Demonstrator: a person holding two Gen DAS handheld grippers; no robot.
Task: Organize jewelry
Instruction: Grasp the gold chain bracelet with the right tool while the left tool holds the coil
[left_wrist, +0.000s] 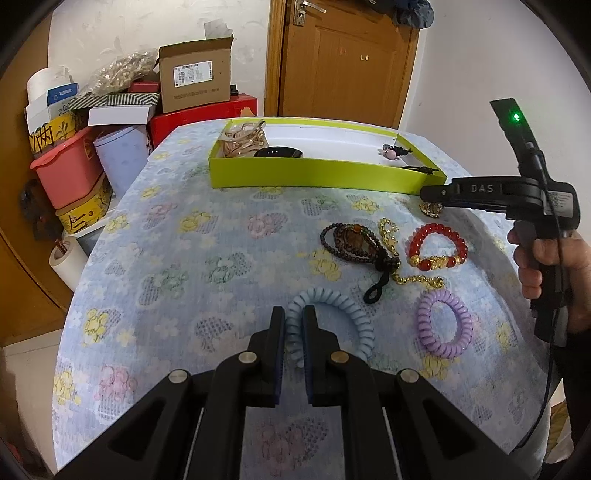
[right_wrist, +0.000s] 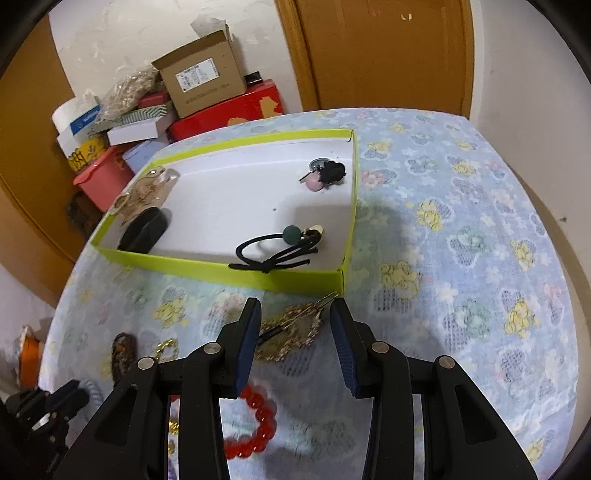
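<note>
My left gripper is shut on a light blue coil hair tie lying on the flowered tablecloth. My right gripper is open just above a gold filigree hair clip next to the green tray; it also shows in the left wrist view. The tray holds a gold claw clip, a black oval clip, a pink-bead tie and a black bow tie. On the cloth lie a dark bead bracelet, a gold chain, a red bead bracelet and a purple coil tie.
Cardboard box, red box, pink bin and rolls are stacked left of the table. A wooden door stands behind. The table edge curves away on the right.
</note>
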